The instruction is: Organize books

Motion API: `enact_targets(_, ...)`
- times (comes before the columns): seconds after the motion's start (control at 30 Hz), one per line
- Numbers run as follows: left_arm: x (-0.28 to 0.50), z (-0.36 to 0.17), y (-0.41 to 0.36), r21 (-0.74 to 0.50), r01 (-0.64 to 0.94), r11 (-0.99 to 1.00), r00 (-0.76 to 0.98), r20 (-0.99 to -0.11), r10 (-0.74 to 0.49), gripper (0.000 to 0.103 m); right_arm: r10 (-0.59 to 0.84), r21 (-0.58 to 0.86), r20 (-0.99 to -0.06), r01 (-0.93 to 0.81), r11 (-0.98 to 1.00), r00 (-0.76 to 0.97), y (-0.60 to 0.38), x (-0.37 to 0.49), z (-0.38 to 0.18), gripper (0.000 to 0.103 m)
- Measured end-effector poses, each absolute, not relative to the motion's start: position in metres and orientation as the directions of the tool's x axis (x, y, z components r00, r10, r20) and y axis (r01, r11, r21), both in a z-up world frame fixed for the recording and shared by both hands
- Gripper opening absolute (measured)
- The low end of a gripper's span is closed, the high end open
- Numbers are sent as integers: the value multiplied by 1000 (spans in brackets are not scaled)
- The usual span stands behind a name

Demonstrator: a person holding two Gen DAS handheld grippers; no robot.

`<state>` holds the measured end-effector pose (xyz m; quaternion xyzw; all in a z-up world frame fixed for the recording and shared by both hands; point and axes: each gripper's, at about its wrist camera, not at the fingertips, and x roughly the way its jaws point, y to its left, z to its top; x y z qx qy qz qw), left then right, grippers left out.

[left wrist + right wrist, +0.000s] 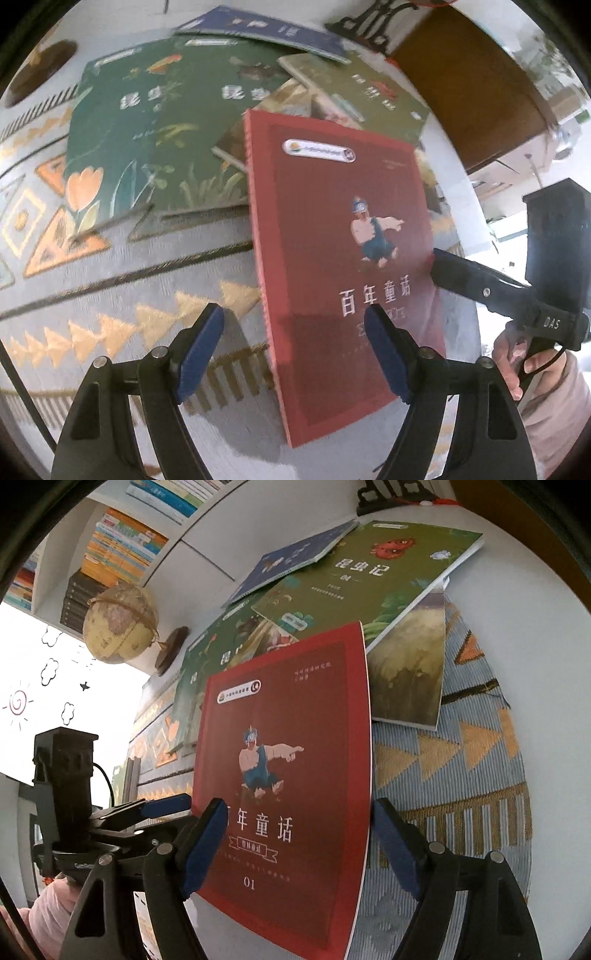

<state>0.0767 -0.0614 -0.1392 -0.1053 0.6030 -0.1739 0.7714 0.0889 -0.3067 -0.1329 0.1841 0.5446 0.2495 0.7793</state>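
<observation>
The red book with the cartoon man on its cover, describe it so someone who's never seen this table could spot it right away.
On the grey woven mat with orange triangles lies a scatter of thin paperbacks. The red book sits nearest, in front of the green insect-themed books and the dark blue book. It is the only red cover, showing a pointing cartoon man in blue overalls above white characters.

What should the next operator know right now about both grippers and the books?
Left gripper: open, holds nothing.
Right gripper: open, holds nothing.
Red book: on the patterned mat, in front of both grippers, not gripped.
Green books and blue book: a loose overlapping pile behind it.
Done: nothing looks sorted yet.
Left: probably the red book first, then the pile.
</observation>
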Motion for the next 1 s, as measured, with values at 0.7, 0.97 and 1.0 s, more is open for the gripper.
enact_targets(0.7, 71, -142, -40, -503, 123, 855, 227, -825, -518, 53, 722, 705, -652, -163, 690, 233, -323, 100, -139, 72)
enact_targets(0.97, 71, -140, -46, -452, 176, 874, 219, -848, -483, 53, 876, 883, -423, -112, 456, 233, -353, 91, -138, 59)
enact_targets(1.0, 70, -140, -49, -437, 188, 879, 220, -854, -472, 53, 891, 892, -410, -119, 437, 196, -349, 90, -138, 53)
